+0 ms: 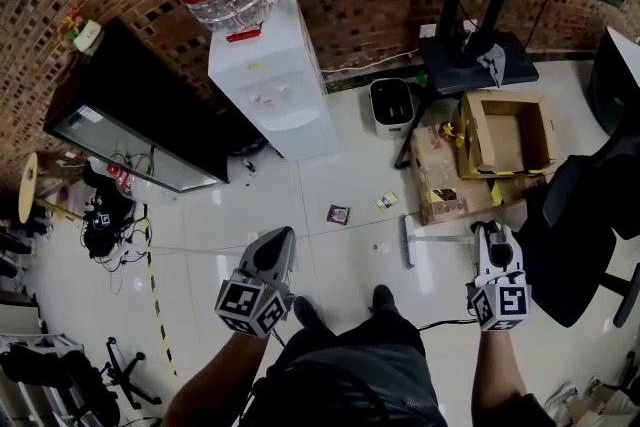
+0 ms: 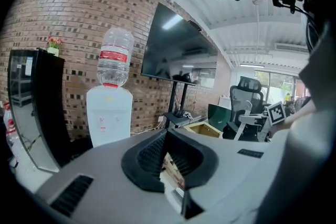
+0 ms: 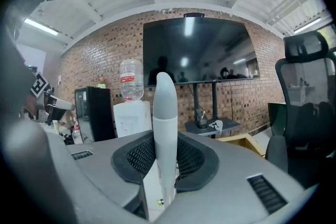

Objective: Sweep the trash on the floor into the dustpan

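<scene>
On the white tile floor ahead of my feet lies the trash: a dark red wrapper [image 1: 338,213], a yellow-green scrap [image 1: 386,201] and a tiny bit [image 1: 377,247]. My right gripper [image 1: 490,231] is shut on a grey broom handle [image 3: 164,128], which stands up between its jaws in the right gripper view [image 3: 163,165]. The broom head [image 1: 408,243] rests on the floor just right of the trash. My left gripper [image 1: 281,237] hangs left of the trash, and its jaws [image 2: 168,157] are closed with nothing in them. I cannot make out a dustpan.
A water dispenser [image 1: 272,80] and a black cabinet [image 1: 130,120] stand at the far left. A small white bin [image 1: 392,105], a TV stand [image 1: 470,55] and cardboard boxes [image 1: 505,133] sit ahead right. An office chair [image 1: 580,225] is close on my right. Cables [image 1: 105,215] lie at left.
</scene>
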Available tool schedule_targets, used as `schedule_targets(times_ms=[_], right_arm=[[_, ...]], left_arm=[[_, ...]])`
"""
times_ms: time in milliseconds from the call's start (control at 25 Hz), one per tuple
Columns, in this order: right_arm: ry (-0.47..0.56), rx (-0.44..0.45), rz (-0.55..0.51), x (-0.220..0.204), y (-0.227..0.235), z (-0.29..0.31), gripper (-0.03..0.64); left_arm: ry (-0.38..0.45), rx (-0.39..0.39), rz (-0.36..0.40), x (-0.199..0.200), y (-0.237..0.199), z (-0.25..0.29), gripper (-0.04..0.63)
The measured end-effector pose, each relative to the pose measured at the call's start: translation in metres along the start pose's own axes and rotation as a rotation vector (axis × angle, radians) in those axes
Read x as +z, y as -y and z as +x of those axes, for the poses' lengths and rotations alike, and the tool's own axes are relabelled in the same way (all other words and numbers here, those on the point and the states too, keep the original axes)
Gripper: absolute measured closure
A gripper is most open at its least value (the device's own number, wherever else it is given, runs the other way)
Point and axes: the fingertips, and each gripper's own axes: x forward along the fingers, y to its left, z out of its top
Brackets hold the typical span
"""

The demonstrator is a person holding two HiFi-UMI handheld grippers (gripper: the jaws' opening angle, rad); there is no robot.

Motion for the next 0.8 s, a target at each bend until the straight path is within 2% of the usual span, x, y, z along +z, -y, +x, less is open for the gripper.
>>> schedule_targets(times_ms=[160,440,680,800], right_arm=[[-0.037,0.043,-0.112,-0.002,-0.023,0.006,0.514],[-0.09,0.084,-0.174,-0.03,-0.089,0.021,0.514],[-0.096,0.02,-0.156,-0.043,-0.147,0.033,0.512],[-0.105,0.021,-0.159,-0.046,-0.188,0.05,0.512]], left_arm=[[0.005,-0.018,-0.007,0.0,0.016,0.003,0.586],[0.017,0.008,-0.025,-0.017,-0.006,-0.015,0.586],[-0.009,-0.028,-0.014,-0.042,-0.029,-0.023,0.586],[-0.012,-0.042,-0.045,-0.048,-0.055,-0.033,0.586]])
